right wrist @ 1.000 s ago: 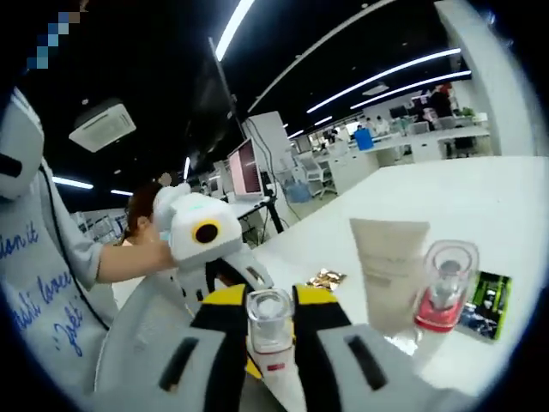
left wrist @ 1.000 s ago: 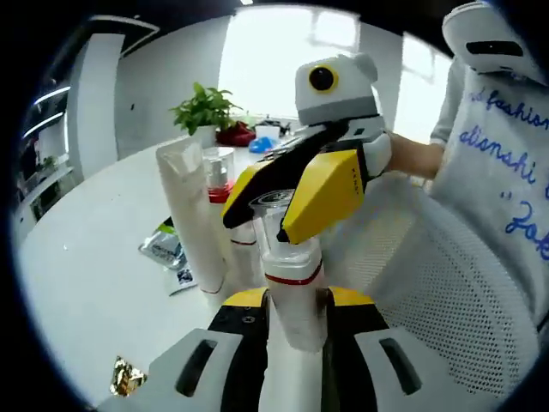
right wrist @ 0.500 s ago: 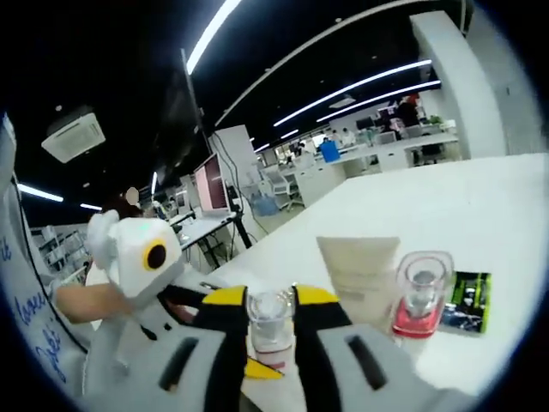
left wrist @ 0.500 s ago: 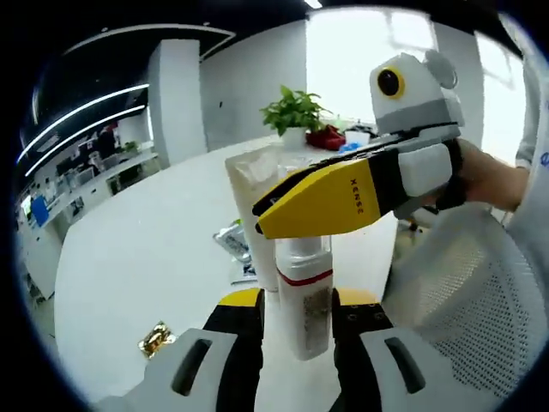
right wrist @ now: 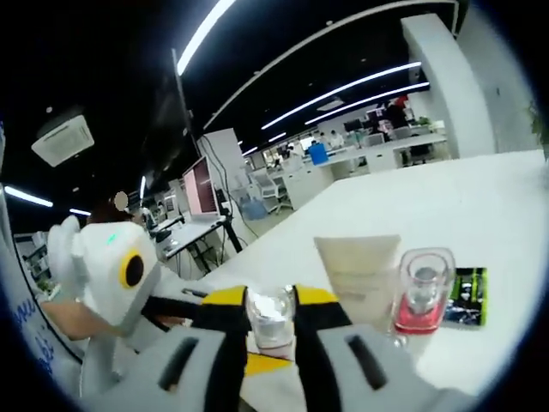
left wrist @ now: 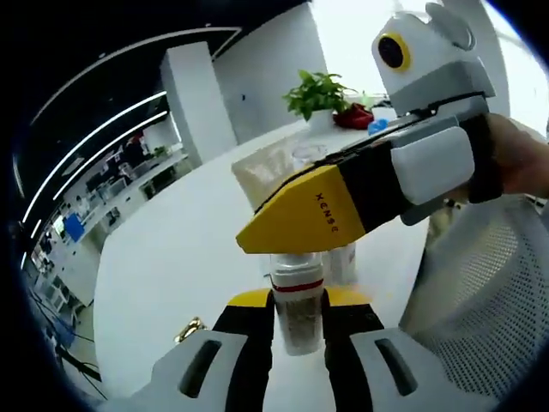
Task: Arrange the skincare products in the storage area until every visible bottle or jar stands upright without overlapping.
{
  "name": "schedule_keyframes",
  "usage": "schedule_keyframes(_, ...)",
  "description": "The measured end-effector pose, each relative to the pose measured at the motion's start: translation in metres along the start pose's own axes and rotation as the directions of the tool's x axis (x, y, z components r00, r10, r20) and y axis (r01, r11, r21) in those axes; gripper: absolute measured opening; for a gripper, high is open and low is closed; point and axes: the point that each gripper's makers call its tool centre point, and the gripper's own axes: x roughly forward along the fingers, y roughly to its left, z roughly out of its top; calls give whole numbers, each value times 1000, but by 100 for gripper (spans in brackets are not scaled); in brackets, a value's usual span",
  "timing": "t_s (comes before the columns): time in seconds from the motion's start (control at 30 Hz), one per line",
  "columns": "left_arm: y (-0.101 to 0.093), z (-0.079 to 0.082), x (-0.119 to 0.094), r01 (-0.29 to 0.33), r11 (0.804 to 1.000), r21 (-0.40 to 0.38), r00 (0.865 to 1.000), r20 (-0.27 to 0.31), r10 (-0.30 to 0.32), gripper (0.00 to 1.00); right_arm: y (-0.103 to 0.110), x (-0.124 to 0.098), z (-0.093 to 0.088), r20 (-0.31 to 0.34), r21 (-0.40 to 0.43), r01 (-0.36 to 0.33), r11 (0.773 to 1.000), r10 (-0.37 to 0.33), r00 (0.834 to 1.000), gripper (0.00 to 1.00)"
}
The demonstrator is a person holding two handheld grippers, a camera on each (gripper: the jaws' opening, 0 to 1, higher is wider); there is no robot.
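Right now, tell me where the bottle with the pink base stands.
In the right gripper view, the pink-based bottle stands upright on the white table, right of centre, between the cream tube and a green sachet.

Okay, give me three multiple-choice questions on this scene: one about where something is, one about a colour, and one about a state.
1. Where is the potted plant?
A. far across the white table
B. between the left gripper's jaws
C. lying on the floor

2. What colour is the band on the bottle in the left gripper?
A. blue
B. red
C. green

3. How does the cream tube stand?
A. lying flat
B. hanging from a hook
C. upright on its cap

Answers: 1 A, it sits at the table's far end in the left gripper view. 2 B, a red ring circles the neck. 3 C, its crimped end points up, beside the clear-capped pink bottle.
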Motion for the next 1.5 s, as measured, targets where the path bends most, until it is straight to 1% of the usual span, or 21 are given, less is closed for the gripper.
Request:
schedule_keyframes(0.07, -1, 0, 1, -3, 1000, 15, 1000, -2, 3, 18, 0, -1, -1, 0, 5, 2, 1000, -2, 1000, 19)
schedule_keyframes(0.13, 4, 0, -1, -31, 996, 86, 1000, -1, 31, 17, 3, -2, -2, -5, 10, -12, 1000, 12, 1000, 19)
schedule_keyframes(0.3, 0, -1, -4, 24, 996, 80, 1000, -7, -24, 17, 8, -3, -5, -7, 29, -56, 998, 56, 998, 19)
schedule_keyframes(0.33, -1, -4, -4, 55, 994, 91, 998, -18, -54, 17, 8, -4, -5, -6, 31, -57, 998, 57, 998, 19)
schedule_keyframes(0.37, -2, -1, -4, 77, 993, 88, 997, 4, -77, 16, 7, -5, -4, 9, 28, -57, 998, 56, 998, 20)
schedule_keyframes(0.4, -5, -1, -4, 119, 992, 35, 993, 12, -120, 16, 10, -5, -4, 13, 24, -81, 996, 81, 997, 20)
schedule_keyframes(0.43, -6, -2, -4, 148, 989, 26, 989, 17, -149, 16, 10, -6, -3, 15, 31, -84, 996, 84, 996, 21)
schedule_keyframes(0.47, -7, 2, -4, 178, 982, 63, 982, 54, -181, 16, 12, -7, 0, 26, 25, -102, 994, 101, 994, 21)
schedule_keyframes(0.6, -6, -5, -5, 245, 967, 65, 968, 48, -248, 16, 17, -10, -1, -1, -44, -143, 989, 143, 990, 26)
schedule_keyframes(0.63, -12, -5, -5, 294, 954, 54, 953, 56, -297, 16, 17, -10, 1, 3, -86, -143, 986, 144, 990, 27)
schedule_keyframes(0.73, -16, -6, -7, 375, 926, 37, 922, 85, -377, 16, 24, -11, 2, 0, -109, -188, 976, 189, 982, 28)
schedule_keyframes(0.8, -16, -7, -5, 394, 919, 25, 914, 90, -395, 16, 26, -11, 0, -17, -136, -202, 970, 202, 979, 28)
schedule_keyframes(0.83, -21, -7, -6, 435, 898, 66, 893, 92, -440, 16, 28, -11, -2, -32, -149, -212, 966, 210, 977, 27)
schedule_keyframes(0.87, -24, -5, -7, 449, 889, 85, 882, 113, -457, 16, 28, -10, -3, -36, -165, -209, 964, 206, 978, 28)
schedule_keyframes(0.93, -27, -2, -8, 488, 871, 47, 861, 138, -490, 16, 29, -9, -6, -49, -182, -209, 961, 204, 978, 28)
schedule_keyframes(1.0, -24, -3, -6, 484, 874, 50, 862, 142, -486, 16, 29, -8, -8, -57, -195, -211, 958, 203, 977, 28)
schedule_keyframes(1.07, -27, -4, -7, 505, 861, 54, 848, 154, -507, 17, 28, -7, -9, -61, -190, -212, 959, 204, 977, 27)
schedule_keyframes(1.17, -29, -4, -8, 523, 850, 56, 837, 157, -525, 17, 27, -6, -10, -68, -194, -209, 958, 199, 978, 23)
schedule_keyframes(1.33, -29, -6, -6, 529, 847, 59, 833, 155, -531, 17, 27, -4, -14, -85, -188, -218, 958, 205, 975, 26)
schedule_keyframes(1.43, -29, -7, -3, 538, 841, 66, 828, 148, -541, 17, 23, -1, -17, -104, -235, -198, 952, 178, 978, 23)
schedule_keyframes(1.5, -29, -7, -3, 552, 833, 52, 819, 158, -552, 17, 22, 0, -15, -95, -230, -188, 955, 170, 981, 22)
